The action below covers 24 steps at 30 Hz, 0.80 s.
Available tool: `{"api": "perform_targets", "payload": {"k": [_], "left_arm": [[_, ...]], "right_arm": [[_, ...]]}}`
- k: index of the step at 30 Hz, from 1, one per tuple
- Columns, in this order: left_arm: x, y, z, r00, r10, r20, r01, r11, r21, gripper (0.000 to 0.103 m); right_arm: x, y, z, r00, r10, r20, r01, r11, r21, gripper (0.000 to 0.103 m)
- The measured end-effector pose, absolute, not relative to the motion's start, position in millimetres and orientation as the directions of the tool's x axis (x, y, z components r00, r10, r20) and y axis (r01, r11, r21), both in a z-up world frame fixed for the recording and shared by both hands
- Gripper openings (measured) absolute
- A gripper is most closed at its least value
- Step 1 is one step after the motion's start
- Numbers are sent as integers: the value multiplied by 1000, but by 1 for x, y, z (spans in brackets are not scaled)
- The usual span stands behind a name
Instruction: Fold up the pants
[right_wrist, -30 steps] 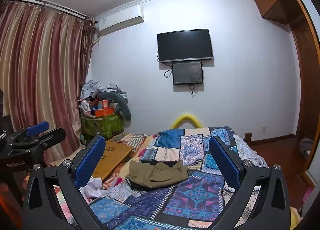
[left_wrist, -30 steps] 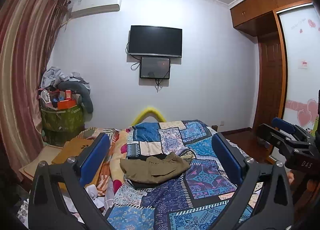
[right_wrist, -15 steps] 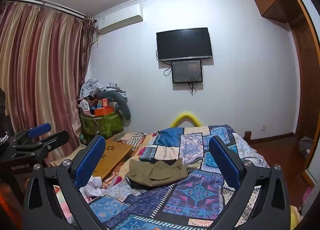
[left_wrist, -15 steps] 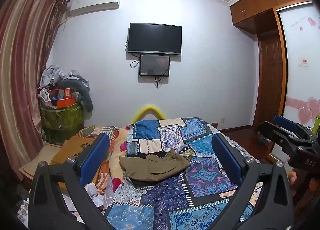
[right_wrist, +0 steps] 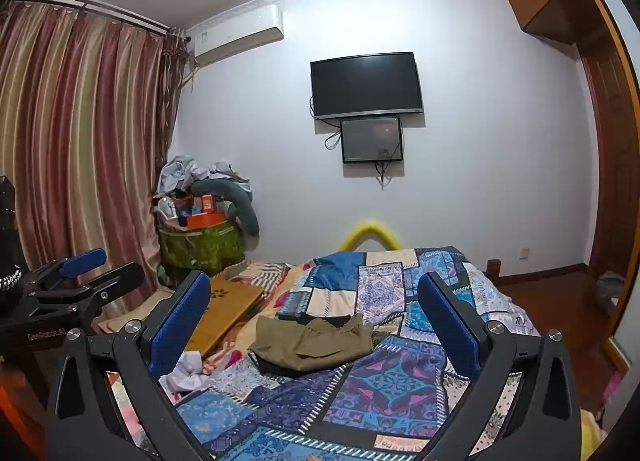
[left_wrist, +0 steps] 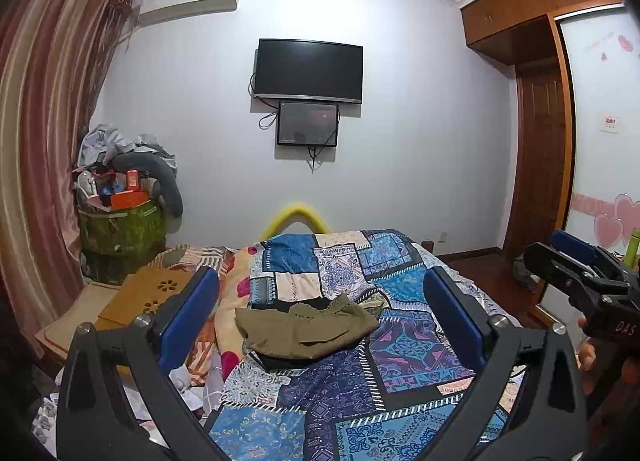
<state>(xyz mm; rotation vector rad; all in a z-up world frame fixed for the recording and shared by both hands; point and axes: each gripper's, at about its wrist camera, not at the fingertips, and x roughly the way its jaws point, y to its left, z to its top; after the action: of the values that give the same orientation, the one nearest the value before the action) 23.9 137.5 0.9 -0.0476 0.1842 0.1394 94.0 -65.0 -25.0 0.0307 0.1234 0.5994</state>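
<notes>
Two blue fingers of the left gripper are spread wide. Olive pants are seen lying crumpled mid-bed on a patchwork quilt. A TV is hung on the wall.

From the right gripper, also spread wide, curtains are seen left of the bed.

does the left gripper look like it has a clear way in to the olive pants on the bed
Probably yes. The left gripper is open and empty, and the olive pants lie exposed on the patchwork quilt ahead of it, nothing between. It stands apart from them, so it must move in.
</notes>
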Motion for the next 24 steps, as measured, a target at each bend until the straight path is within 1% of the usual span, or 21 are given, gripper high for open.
{"api": "perform_targets", "payload": {"k": [8,17,20,24], "left_arm": [[27,138,-1,972,133,-194,-142,989,-31,103],[28,138,-1,974,101,-203,-111,993,-43,103],[29,138,-1,973,75,-219,-87,995,-46,103],[28,135,-1,974,73,-213,-82,996,-36,103]], "right_arm": [[93,-67,-26,816,567,-113,-562,824,73,103],[92,-67,-26,814,568,-117,-563,823,76,103],[93,-67,-26,813,570,-117,-565,822,77,103],[92,-67,-26,814,569,-115,-564,823,73,103]]}}
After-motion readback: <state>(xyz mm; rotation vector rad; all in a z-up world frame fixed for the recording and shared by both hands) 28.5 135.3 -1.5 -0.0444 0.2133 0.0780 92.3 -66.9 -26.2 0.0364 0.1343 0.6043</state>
